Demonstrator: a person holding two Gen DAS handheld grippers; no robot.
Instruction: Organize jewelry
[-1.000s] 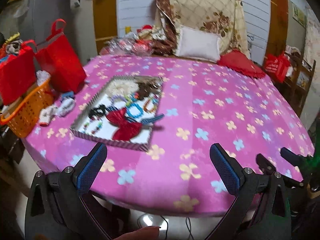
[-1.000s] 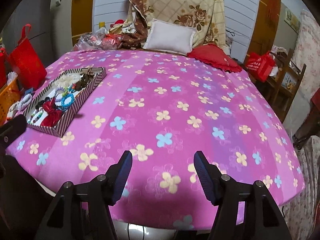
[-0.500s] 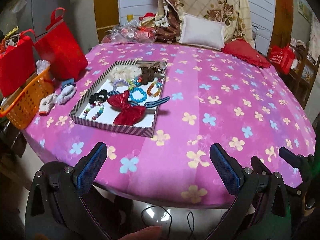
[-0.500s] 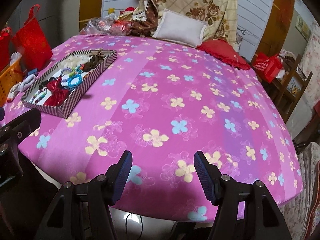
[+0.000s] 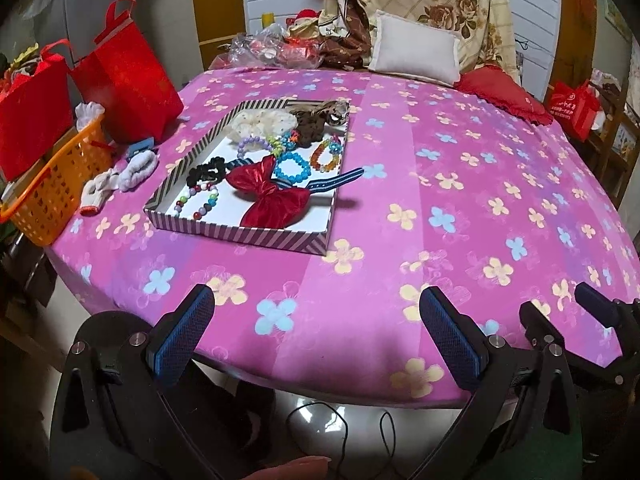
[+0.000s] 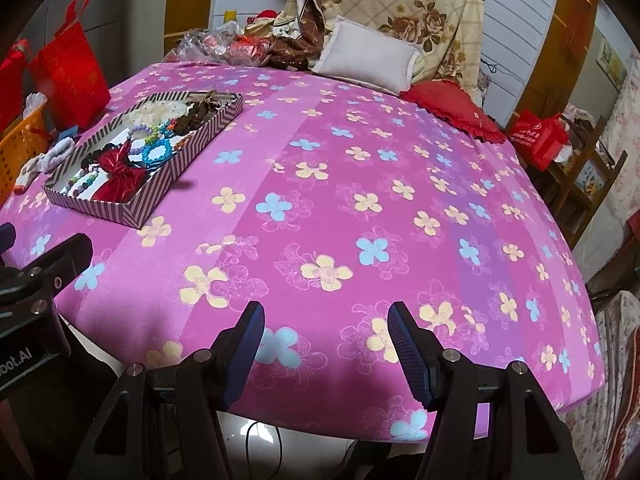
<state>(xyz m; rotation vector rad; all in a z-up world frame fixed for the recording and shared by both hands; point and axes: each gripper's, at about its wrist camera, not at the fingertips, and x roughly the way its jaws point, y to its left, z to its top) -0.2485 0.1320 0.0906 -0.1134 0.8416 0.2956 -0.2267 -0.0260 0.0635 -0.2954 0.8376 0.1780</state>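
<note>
Red gift bags (image 5: 128, 80), orange basket (image 5: 52, 196) — white pillow (image 5: 416, 54), red cushion (image 5: 504, 94)

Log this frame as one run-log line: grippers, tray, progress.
left gripper: open, empty | right gripper: open, empty | striped tray: on table, holds red bow and bead bracelets | progress: nothing picked up yet

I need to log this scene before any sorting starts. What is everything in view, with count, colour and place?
Striped box: one, purple-white, left on the table.
Red bow: one, in the box, near end.
Blue bead bracelet: one, box middle.
Cream scrunchie: one, box far end.
Tablecloth: one, pink, flowered.
Orange basket: one, left edge.
Red bags: two, far left.
White pillow: one, far edge.
Red cushion: one, far right.
Left gripper: fingers blue-padded, open, empty.
Right gripper: same, open, empty.
</note>
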